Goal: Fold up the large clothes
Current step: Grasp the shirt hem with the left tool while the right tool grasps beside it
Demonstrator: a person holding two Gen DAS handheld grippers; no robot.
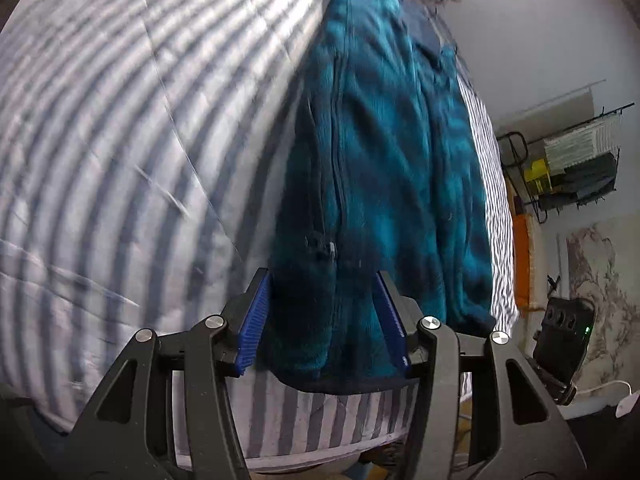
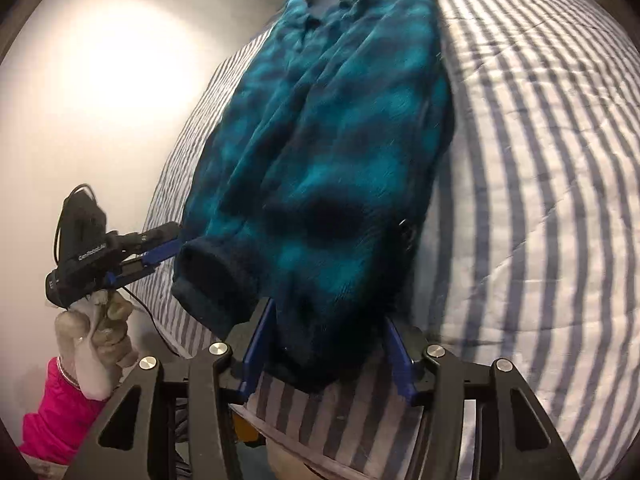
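A blue-and-white striped quilt covers the bed, and on it lies a teal-and-black plaid fleece jacket, already narrowed lengthwise, hem nearest the cameras. The step in hand looks like taking the hem for the fold toward the collar; next, both grippers need to close on that edge evenly. The left gripper and right gripper stand half spread astride the hem; blur hides whether pads touch fleece.
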